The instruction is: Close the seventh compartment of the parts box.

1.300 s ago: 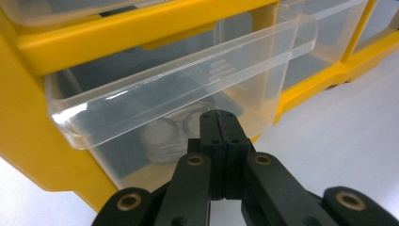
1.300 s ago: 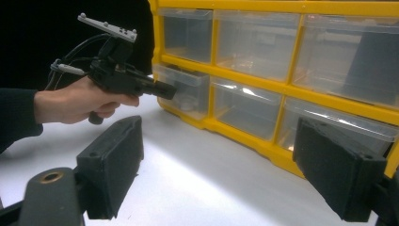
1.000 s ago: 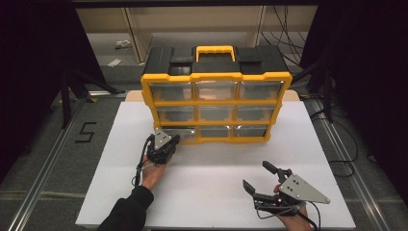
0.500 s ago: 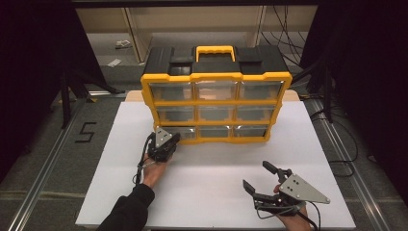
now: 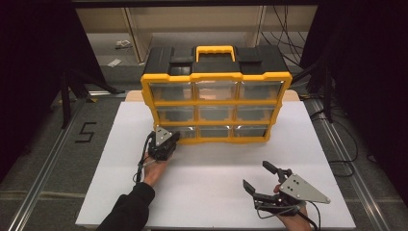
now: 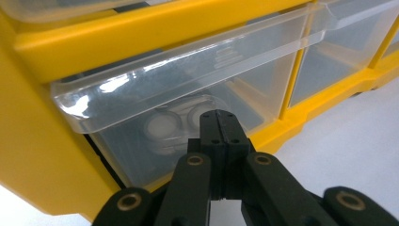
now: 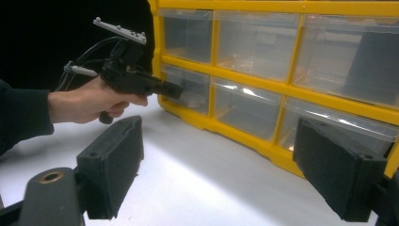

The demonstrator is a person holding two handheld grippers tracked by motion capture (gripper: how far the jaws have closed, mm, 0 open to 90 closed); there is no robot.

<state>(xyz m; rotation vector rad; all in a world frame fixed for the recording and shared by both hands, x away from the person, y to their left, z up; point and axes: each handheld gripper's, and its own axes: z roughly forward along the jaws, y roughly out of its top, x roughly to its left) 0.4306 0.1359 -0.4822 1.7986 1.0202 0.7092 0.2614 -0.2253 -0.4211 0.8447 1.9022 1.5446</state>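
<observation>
Pressed together, the black jaws of the left gripper (image 6: 218, 123) sit at the front of the bottom-left drawer (image 6: 188, 108) of a yellow organizer (image 5: 215, 103), just under its clear lip; whether they touch the drawer face cannot be told. Pale round items (image 6: 162, 127) show dimly behind the plastic. Seen from above, the left hand (image 5: 155, 171) holds that gripper (image 5: 163, 144) at the cabinet's lower left corner, a dark sleeve (image 5: 127, 209) trailing toward the table's near edge. The right gripper (image 5: 260, 179) rests well apart near the front right of the white tabletop (image 5: 211, 178), jaws spread wide and empty, facing the drawers. The cabinet stands upright at the back of the table, black top and yellow handle (image 5: 214, 50) above three rows of clear drawers.
</observation>
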